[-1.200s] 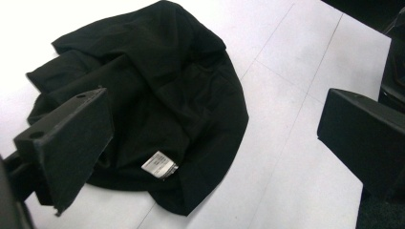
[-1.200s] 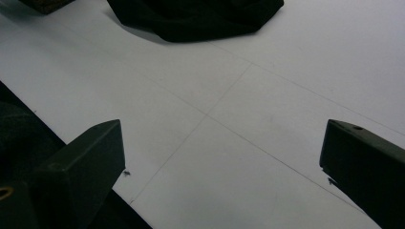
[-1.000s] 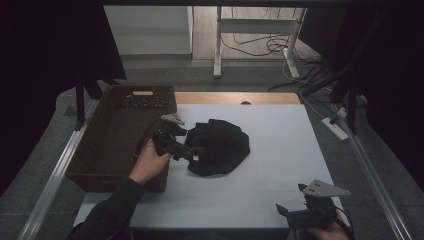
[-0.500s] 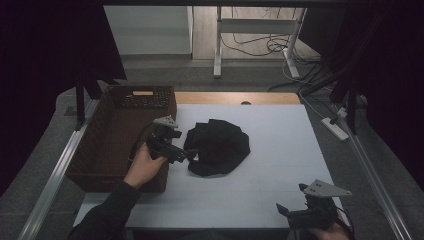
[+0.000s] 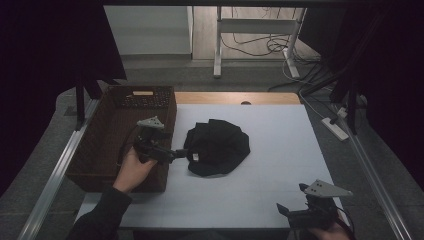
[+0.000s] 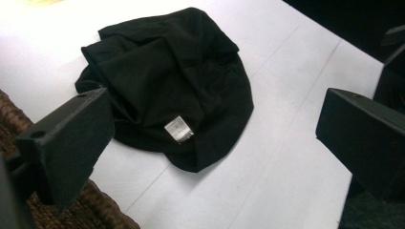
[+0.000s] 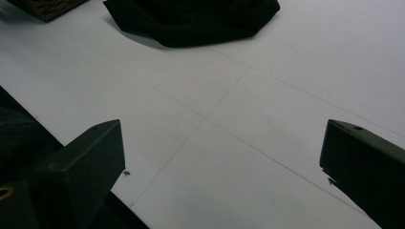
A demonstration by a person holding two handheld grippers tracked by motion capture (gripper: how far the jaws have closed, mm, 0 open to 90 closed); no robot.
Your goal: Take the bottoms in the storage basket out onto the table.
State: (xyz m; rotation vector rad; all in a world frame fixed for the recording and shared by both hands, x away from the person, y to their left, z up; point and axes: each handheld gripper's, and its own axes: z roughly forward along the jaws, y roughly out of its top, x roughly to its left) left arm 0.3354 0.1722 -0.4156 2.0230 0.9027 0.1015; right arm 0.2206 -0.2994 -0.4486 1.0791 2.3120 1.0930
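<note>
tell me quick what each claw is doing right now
Left claw: open, holding nothing, aimed at the black garment.
Right claw: open, holding nothing, over the table.

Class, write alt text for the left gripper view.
A crumpled black garment with a small white label lies on a white table. The left gripper has its jaws wide apart, and a woven basket edges the lower left.

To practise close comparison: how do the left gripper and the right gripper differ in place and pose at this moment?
The left gripper sits beside the wicker basket, its fingers pointing at the black garment close by; the right gripper rests at the table's near right corner, far from the garment. The left aims rightward across the table, the right leftward. Both are open and hold nothing.
</note>
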